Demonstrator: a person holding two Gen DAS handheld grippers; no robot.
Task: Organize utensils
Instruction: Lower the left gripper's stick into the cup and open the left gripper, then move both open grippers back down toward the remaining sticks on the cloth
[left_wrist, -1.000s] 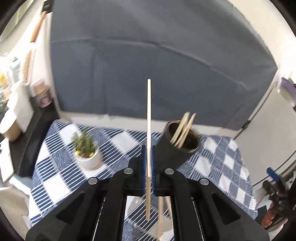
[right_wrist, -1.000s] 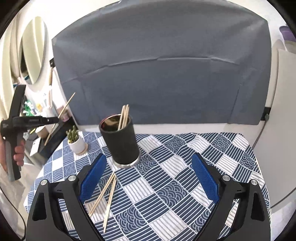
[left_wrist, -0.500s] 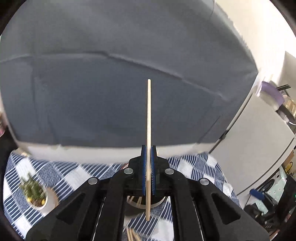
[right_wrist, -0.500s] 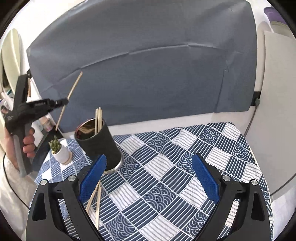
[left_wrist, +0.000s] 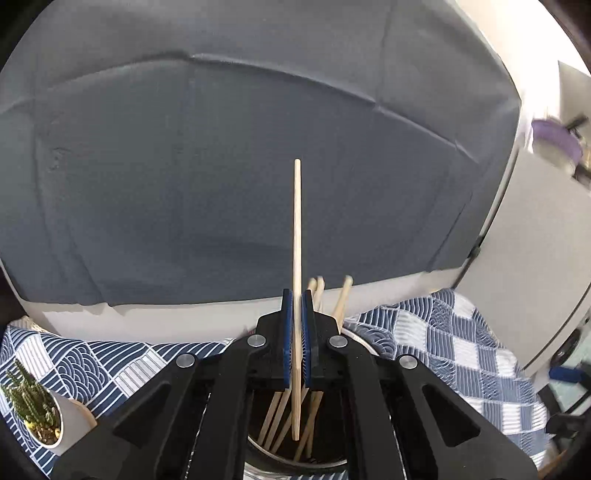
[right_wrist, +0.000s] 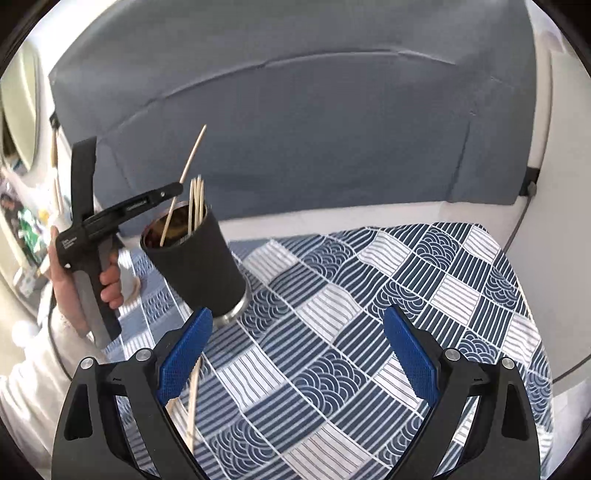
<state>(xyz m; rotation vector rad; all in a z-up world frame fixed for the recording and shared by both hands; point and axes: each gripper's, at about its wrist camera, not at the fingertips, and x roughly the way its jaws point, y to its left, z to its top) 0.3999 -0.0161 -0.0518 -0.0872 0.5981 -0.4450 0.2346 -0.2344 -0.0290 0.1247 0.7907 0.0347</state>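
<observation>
Chopstick (left_wrist: 296, 236) between left gripper (left_wrist: 296, 347) pads

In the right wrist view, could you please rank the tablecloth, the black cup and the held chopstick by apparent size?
1. Tablecloth, largest by far.
2. Black cup.
3. Chopstick in the left gripper: about as long as the cup is tall, far thinner.

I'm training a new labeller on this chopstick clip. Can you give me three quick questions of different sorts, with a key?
1. True or false: the left gripper is shut on a chopstick.
2. Where is that chopstick's lower end? A) over the cup's mouth B) on the tablecloth C) beside the plant
3. Fill in: the right gripper is ____ and holds nothing.

Key: 1 true; 2 A; 3 open.
</observation>
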